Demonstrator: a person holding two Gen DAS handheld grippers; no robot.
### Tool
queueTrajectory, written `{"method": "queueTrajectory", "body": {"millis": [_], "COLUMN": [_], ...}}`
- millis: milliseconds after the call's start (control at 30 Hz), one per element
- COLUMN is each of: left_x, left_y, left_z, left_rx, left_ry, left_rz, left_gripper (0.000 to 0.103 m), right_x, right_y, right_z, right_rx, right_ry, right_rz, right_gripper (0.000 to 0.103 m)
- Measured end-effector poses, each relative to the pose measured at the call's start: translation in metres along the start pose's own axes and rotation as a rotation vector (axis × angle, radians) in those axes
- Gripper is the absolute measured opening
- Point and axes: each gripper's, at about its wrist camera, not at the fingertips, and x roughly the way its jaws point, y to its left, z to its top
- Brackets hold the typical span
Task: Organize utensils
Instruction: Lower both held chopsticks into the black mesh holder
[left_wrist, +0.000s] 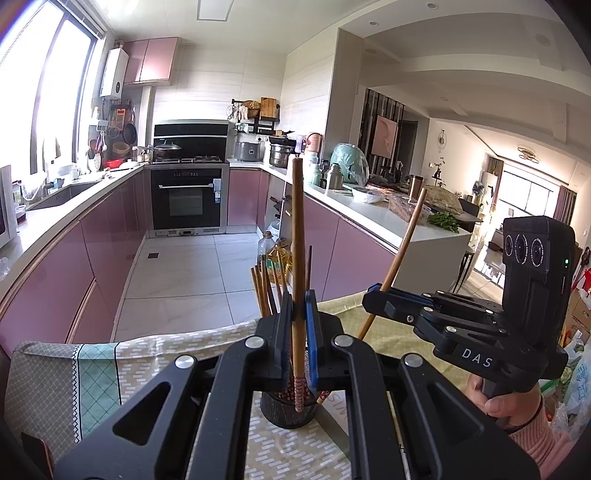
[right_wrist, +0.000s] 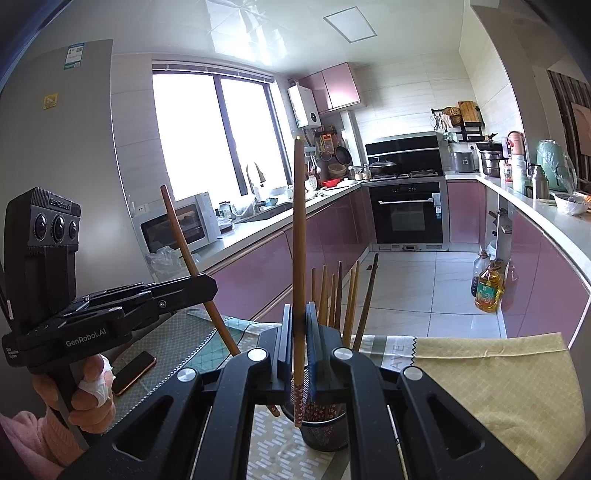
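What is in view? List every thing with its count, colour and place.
Chopstick: one, brown, upright in the left gripper.
Chopstick: one, brown, upright in the right gripper.
Holder: one, dark mesh, on the table, with more brown chopsticks in it.
Tablecloth: one, yellow and green, over the table.
Phone: one, dark, on the tablecloth.
Oven: one, black, far wall.
Oil bottle: one, yellow, on the floor.
Left gripper: shut on a chopstick.
Right gripper: shut on a chopstick.
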Motion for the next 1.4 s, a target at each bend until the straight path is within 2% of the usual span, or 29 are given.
{"method": "queueTrajectory", "body": {"millis": [333,1400], "left_x": [0.006,0.05], "left_y": [0.003,0.007], "left_z": [-0.002,-0.015], "left_rx": [-0.002,-0.007], "left_ry": [-0.001,0.134], "left_rz": [0.001,0.03], "left_gripper": [0.008,0.008], "right_x": [0.007,0.046], "right_y": [0.004,-0.015], "right_z": [0.004,-0.012], "right_rx": [-0.008,0.037], "right_ry": [-0.005,0.114], "right_rz": [-0.016,-0.047], "right_gripper": [0.006,0.006]}}
